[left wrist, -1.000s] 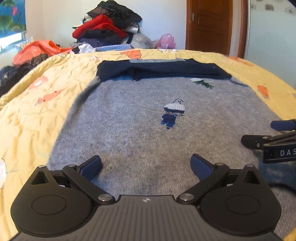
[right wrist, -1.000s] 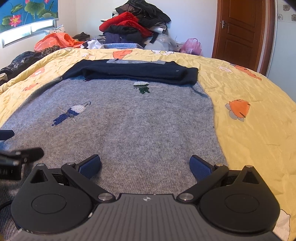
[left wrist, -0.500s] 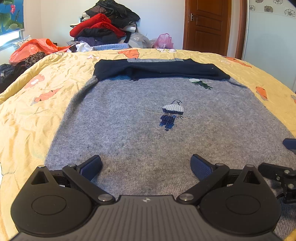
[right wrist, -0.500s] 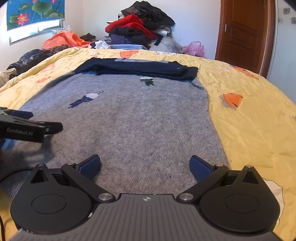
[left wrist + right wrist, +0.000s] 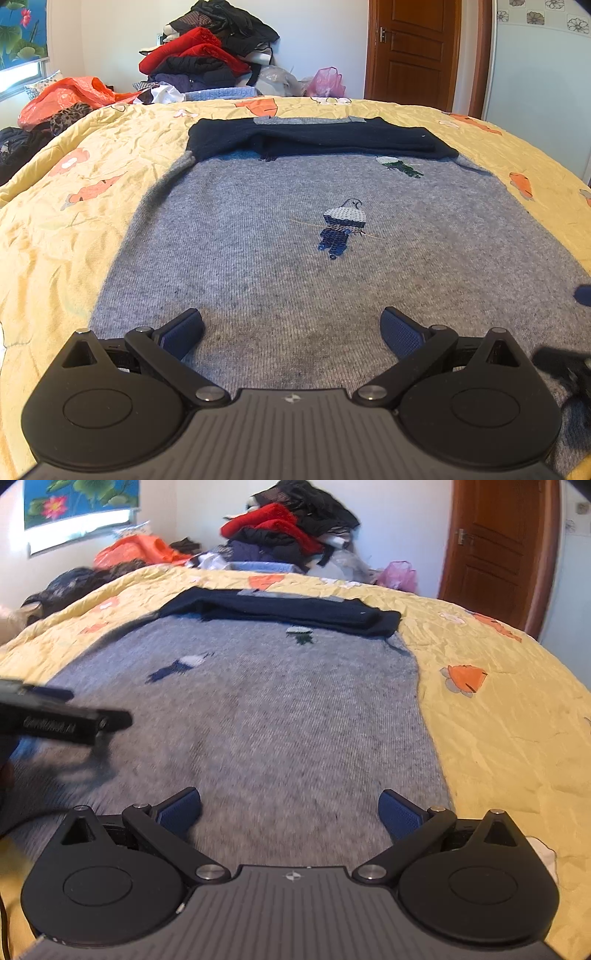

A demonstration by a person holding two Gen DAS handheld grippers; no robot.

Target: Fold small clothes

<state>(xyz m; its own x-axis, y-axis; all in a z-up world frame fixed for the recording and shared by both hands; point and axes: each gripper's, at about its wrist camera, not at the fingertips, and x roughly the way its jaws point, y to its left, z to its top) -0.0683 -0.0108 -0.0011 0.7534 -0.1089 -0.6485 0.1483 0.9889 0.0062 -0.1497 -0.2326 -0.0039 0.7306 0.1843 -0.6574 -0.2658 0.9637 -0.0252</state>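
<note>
A grey knit sweater [image 5: 258, 240] [image 5: 295, 709] lies flat on the yellow bedspread [image 5: 55, 229], with its navy sleeves and top folded across the far end [image 5: 317, 138]. A small embroidered bird [image 5: 341, 229] sits mid-body. My left gripper [image 5: 291, 332] hovers open over the sweater's near hem, with nothing between the blue pads. My right gripper [image 5: 290, 812] is open too, over the near right part of the hem. The left gripper's black finger shows at the left in the right wrist view [image 5: 74, 722]. A dark blur of the right gripper [image 5: 565, 365] sits at the right edge of the left wrist view.
A pile of red and dark clothes [image 5: 207, 59] stands beyond the far end of the bed, with an orange bag [image 5: 70, 96] to the left and a pink bag [image 5: 327, 83]. A brown door [image 5: 410, 51] is at the back right. The bedspread [image 5: 498, 720] extends right of the sweater.
Both grippers have drawn back toward the sweater's near hem. The right gripper has slipped toward the right edge of the left wrist view. Both stay open. The sweater has not moved.
</note>
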